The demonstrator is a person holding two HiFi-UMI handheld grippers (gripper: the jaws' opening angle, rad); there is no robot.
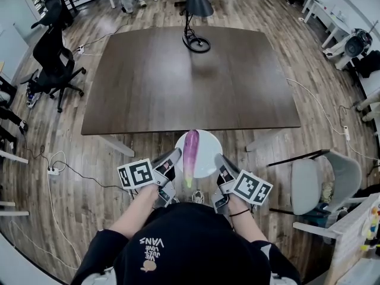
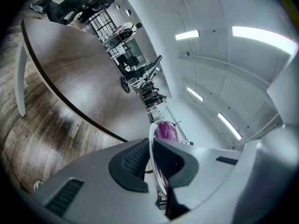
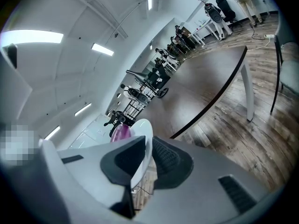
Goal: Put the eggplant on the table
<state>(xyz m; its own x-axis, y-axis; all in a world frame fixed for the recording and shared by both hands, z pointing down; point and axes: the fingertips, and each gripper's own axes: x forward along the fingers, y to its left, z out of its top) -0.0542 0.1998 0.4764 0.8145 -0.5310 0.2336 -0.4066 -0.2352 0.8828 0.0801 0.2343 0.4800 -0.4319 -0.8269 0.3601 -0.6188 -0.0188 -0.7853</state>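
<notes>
A purple eggplant (image 1: 190, 150) with a green stem end lies on a white plate (image 1: 207, 158) held in the air just short of the near edge of the dark brown table (image 1: 190, 76). My left gripper (image 1: 176, 157) is shut on the plate's left rim, my right gripper (image 1: 217, 159) on its right rim. In the left gripper view the plate rim (image 2: 151, 148) runs between the pads, with the eggplant (image 2: 166, 131) beyond. In the right gripper view the plate (image 3: 142, 143) is pinched the same way, and the eggplant (image 3: 121, 131) peeks out behind it.
A black desk lamp (image 1: 195, 16) stands at the table's far middle. Black office chairs (image 1: 52, 58) are at the left, a grey chair (image 1: 323, 186) at the right. Cables and a power strip (image 1: 53, 171) lie on the wood floor.
</notes>
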